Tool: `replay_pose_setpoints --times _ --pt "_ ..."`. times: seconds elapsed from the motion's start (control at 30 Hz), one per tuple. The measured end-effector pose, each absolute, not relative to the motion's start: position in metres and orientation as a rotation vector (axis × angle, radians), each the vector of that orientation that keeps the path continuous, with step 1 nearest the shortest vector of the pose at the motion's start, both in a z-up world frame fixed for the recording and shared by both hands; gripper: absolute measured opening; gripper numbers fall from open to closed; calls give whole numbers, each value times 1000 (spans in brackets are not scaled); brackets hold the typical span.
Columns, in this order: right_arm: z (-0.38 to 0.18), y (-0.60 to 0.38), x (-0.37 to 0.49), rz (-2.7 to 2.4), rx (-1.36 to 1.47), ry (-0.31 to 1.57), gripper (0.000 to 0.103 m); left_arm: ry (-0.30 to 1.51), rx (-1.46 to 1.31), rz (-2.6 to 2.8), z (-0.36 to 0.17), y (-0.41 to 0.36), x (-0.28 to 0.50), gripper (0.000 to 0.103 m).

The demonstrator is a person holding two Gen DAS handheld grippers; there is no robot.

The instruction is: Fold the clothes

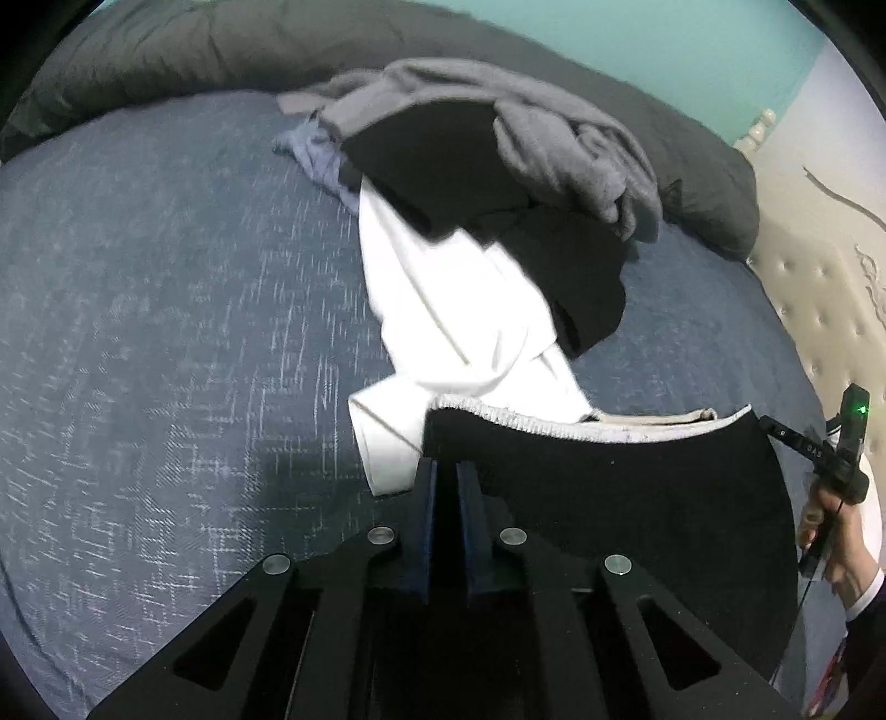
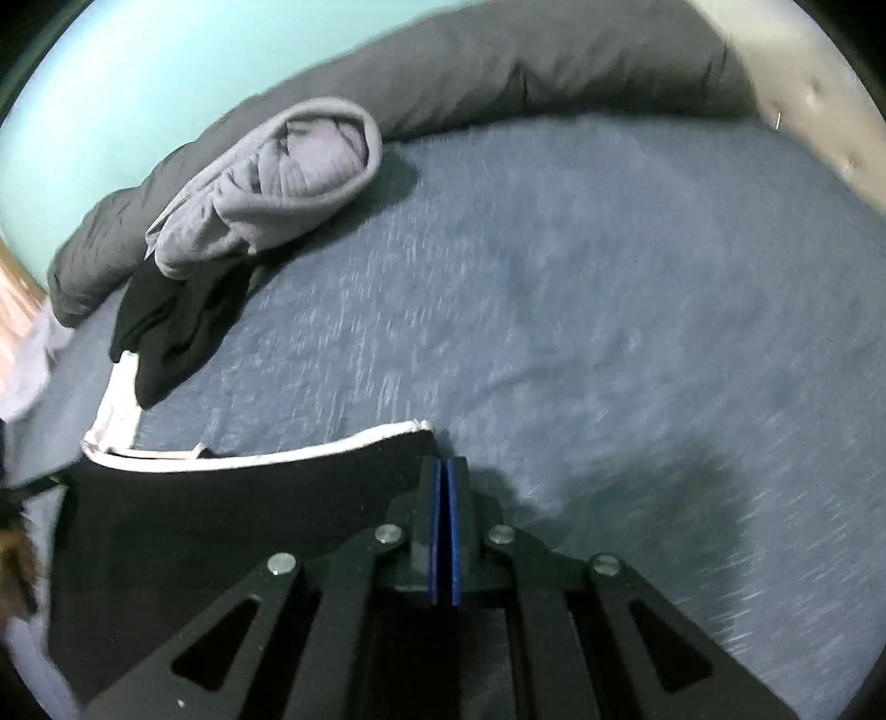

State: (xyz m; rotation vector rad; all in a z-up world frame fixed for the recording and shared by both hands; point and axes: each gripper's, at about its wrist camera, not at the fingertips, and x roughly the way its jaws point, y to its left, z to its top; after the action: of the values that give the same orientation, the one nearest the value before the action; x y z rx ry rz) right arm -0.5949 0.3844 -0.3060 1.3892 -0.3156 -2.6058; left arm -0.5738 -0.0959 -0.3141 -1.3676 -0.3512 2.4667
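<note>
A blue-grey bed cover (image 1: 166,310) is filling most of both views, with a dark grey duvet (image 1: 183,50) lying bunched along its far edge against a teal wall (image 1: 692,50). Near that duvet a pile of clothes (image 1: 487,183) is sitting, a grey hoodie (image 2: 288,183) resting on top of black items, with a white garment (image 1: 443,310) trailing out from under them toward the near side. Closest to the cameras, a black garment with a white waistband (image 1: 609,487) is hanging stretched between the two tools (its waistband edge running roughly straight from one to the other). The left gripper (image 1: 446,476) is pinching the garment's left corner, its blue-padded fingers drawn nearly together with black cloth between them. The right gripper (image 2: 443,471) is clamping the opposite corner, its pads pressed tight against each other. At the right edge of the left view, a person's hand (image 1: 836,543) is gripping the other tool's handle.
</note>
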Motion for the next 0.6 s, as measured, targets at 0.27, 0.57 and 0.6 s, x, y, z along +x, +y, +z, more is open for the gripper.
replay_pose_setpoints --times 0.27,0.57,0.6 --pt "-283 409 -564 -2531 1368 -486 28 -472 -1376 2428 -308 -116 -554 33" --pt "-293 424 -446 -2295 1463 -592 41 -563 -1433 2317 -306 -139 -460 43" --pt "-297 425 -435 -2280 1475 -606 41 -573 -1441 2298 -308 -140 -447 45"
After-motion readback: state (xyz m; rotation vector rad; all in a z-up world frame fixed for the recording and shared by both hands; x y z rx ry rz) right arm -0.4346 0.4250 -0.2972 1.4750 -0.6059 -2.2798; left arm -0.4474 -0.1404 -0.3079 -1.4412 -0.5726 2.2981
